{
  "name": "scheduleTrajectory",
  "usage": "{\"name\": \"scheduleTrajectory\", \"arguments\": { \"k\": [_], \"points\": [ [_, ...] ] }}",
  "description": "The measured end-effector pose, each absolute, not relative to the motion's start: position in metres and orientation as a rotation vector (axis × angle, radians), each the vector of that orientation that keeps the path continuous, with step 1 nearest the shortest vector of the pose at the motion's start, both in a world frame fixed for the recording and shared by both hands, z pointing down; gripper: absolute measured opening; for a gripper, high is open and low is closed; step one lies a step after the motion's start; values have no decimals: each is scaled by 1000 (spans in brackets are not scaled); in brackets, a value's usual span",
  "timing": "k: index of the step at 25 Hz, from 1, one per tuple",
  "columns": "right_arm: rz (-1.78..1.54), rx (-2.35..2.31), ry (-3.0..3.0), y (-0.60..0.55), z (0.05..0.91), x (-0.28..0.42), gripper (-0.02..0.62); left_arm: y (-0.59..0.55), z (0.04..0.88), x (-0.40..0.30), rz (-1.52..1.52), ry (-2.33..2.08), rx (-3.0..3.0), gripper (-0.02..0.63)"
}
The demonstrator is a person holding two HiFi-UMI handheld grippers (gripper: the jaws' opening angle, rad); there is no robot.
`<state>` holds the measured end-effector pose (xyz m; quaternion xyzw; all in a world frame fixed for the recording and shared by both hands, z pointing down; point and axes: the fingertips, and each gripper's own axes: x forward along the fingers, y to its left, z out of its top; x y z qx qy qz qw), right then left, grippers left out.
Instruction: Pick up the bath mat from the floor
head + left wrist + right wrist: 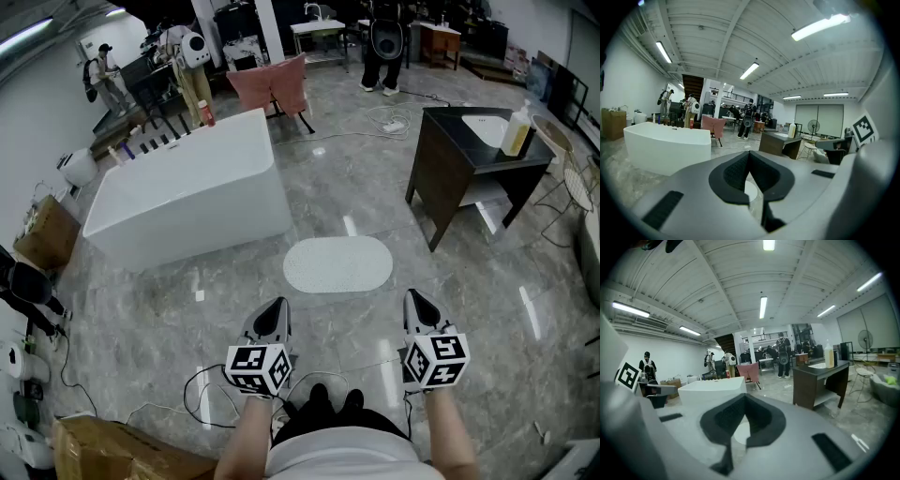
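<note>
Here the left gripper [275,306] and right gripper [415,299], fingers together and empty, face the bath mat [337,263]; open first, then pinch its seemingly thin near edge.

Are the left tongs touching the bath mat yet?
Apart. The head view shows bare floor between the left tongs and the bath mat, which lies flat ahead.
</note>
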<state>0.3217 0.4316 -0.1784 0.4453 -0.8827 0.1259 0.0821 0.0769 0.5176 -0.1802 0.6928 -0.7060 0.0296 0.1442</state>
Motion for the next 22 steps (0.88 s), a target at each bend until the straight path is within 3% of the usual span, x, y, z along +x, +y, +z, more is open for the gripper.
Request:
{"name": "scheduleTrajectory", "arguments": {
  "k": [12,19,22],
  "points": [
    [345,1392,-2637,426,-176,346,2,511,-179,100,93,-2037,2012,-7],
    [406,1425,-2609,419,-175,366,46,508,-175,103,85,-2039,1989,108],
    [403,1430,-2605,416,-176,374,82,503,-175,103,65,-2040,1975,128]
  ]
}}
